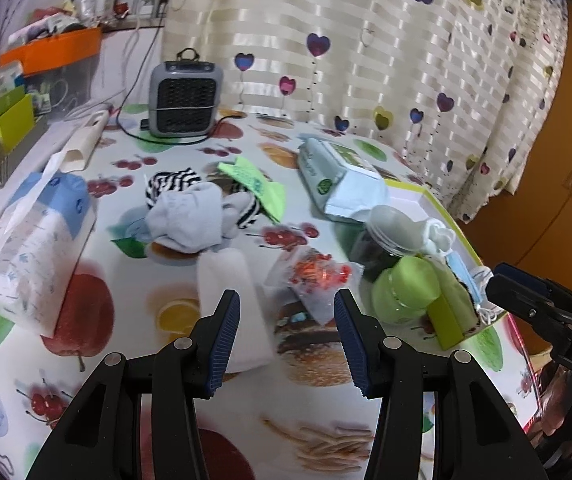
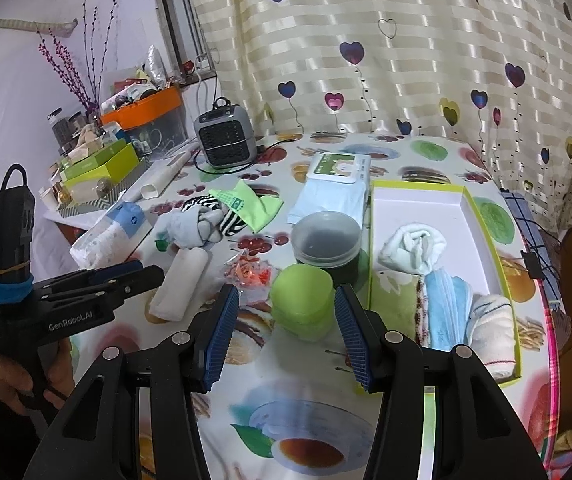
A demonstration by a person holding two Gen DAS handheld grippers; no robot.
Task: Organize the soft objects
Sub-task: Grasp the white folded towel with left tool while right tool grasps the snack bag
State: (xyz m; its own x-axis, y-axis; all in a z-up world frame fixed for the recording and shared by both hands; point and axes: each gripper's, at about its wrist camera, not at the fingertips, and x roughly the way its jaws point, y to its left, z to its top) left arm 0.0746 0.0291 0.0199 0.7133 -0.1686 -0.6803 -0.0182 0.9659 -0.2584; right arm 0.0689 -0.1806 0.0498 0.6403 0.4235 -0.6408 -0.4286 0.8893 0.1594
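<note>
Both grippers, left gripper [image 1: 287,334] & right gripper [image 2: 287,334], hanging half-open w/ nothing held, prob lining up on the white rolled cloth [image 1: 233,308] next, needs lowering & squeezing, then box [image 2: 482,216] on right.

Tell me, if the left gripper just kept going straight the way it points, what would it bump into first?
Most likely the clear packet of red bits, lying straight ahead between the left gripper's open jaws; the white rolled cloth sits just off to its left. Depth is hard to judge.

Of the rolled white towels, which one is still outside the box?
The plain white rolled towel lying on the tablecloth beside the left gripper; the others sit inside the lime-rimmed box.
</note>
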